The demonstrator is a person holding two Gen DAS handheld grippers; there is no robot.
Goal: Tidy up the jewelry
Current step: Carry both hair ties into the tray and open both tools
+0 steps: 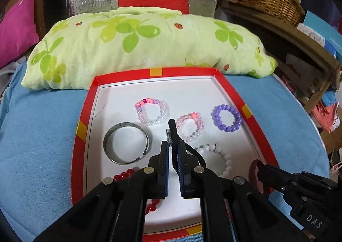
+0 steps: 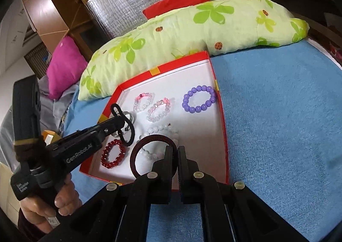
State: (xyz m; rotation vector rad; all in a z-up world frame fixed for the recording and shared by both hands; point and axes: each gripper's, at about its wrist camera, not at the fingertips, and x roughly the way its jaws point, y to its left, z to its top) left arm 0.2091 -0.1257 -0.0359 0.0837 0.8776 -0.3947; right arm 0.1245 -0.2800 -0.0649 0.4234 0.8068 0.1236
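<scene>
Left wrist view: blue bed (image 1: 42, 135), green pillow (image 1: 139, 45) at its far edge. Red box lid (image 1: 82, 133) before the pillow, serving as tray. Inside, laid flat and apart, likely for sorting: silver bangle (image 1: 126, 145) at left edge, opening towards the near side; purple bracelet (image 1: 227, 118) at right edge. Left gripper (image 1: 173, 152), jaws clenched on a black hair tie (image 1: 172, 126), loop running lengthwise away. Right gripper (image 2: 175, 152), jaws clenched on a dark red hair tie (image 2: 136, 152), hanging over the lid's near edge.

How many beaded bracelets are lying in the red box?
5. Purple bracelet near the right wall; two pink-and-white bracelets toward the far side; white bracelet in the middle; red bracelet at the near left. Tools cover part of the box, so more may hide.
</scene>
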